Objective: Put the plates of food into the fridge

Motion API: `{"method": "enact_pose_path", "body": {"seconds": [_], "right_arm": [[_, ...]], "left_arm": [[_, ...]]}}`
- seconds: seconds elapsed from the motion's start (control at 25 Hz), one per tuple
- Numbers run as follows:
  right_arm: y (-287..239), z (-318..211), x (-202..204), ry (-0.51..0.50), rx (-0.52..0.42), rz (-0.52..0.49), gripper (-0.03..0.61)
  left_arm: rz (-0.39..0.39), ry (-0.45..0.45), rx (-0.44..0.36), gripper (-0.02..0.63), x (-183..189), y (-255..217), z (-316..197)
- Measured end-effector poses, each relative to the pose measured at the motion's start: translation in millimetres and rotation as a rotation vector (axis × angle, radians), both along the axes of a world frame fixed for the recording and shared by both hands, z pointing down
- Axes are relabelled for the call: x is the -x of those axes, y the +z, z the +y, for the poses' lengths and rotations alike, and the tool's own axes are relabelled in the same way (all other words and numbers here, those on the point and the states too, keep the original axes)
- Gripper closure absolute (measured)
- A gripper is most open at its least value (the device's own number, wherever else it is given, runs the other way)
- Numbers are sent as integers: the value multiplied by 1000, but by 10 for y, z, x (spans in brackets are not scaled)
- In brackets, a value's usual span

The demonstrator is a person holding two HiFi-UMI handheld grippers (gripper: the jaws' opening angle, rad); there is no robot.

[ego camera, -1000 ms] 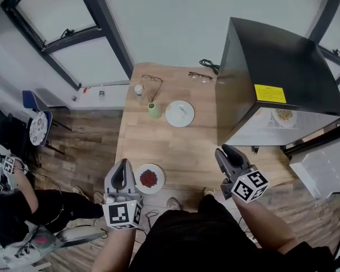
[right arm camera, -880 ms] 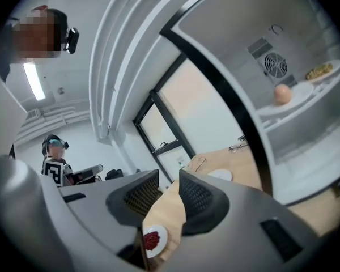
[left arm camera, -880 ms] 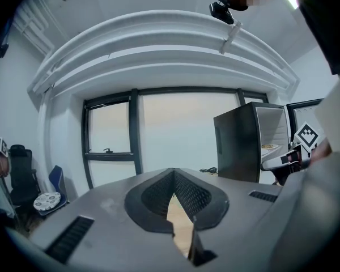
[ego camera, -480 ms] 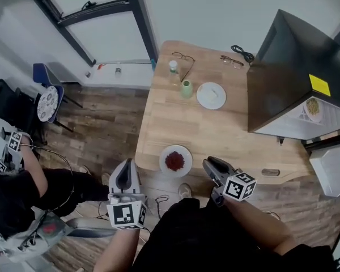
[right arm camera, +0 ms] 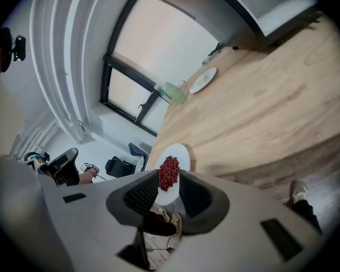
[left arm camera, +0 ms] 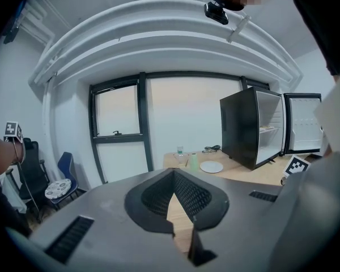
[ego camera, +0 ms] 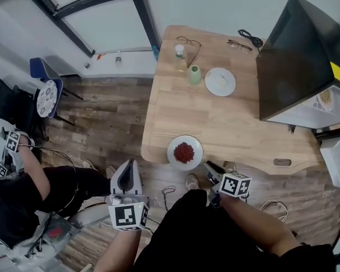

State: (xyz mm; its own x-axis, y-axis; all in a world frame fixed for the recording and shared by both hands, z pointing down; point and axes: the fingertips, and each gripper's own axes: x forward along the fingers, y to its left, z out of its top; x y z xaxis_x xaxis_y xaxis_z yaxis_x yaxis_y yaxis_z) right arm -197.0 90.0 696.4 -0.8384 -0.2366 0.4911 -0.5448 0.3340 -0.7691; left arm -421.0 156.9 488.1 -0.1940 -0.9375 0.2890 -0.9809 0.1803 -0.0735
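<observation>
the plate of red food [ego camera: 185, 152] sits at the wooden table's [ego camera: 232, 123] near edge, the open fridge [ego camera: 297, 61] at its 2 o'clock, the right gripper [ego camera: 208, 166] just beside it at 4 o'clock with jaws apart and empty, the left gripper [ego camera: 128, 171] at 8 o'clock, jaws closed on nothing.

Bare tabletop [ego camera: 232, 123] lies between red-food plate [ego camera: 185, 152] and open fridge [ego camera: 306, 61] (cup [ego camera: 194, 74] and bottle [ego camera: 179, 51] seemingly well aside).

Wooden table [ego camera: 238, 126] bears a red-food plate [ego camera: 185, 152], white plate [ego camera: 220, 81], green cup [ego camera: 194, 74], fridge [ego camera: 297, 55].
</observation>
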Motion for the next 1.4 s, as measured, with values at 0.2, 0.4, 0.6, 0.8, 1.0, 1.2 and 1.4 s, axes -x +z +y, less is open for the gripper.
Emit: {"method": "enact_pose_path", "body": {"seconds": [0.2,0.4,0.6,0.8,1.0,1.2,1.4], "right_arm": [[309,137,107,-11,148,-26,449],[444,198,277,-39,218,-39,442],[548,162,384,-21,266,-46,455],[420,133,518,-48,278,-128,540],[215,87,479,-10,315,-181,545],[-42,-40,341,-3,291,-220,545],[-243,-229,73,21,252,-228,545]], "left_arm": [[-8,5,17,611,51,60,28],[2,-18,44,611,68,171,118],[3,-38,65,611,86,245,189],[1,-57,96,611,105,282,240],[22,-44,72,611,26,272,169],[32,-18,45,611,-138,192,-5],[38,28,16,611,-346,137,-210]]}}
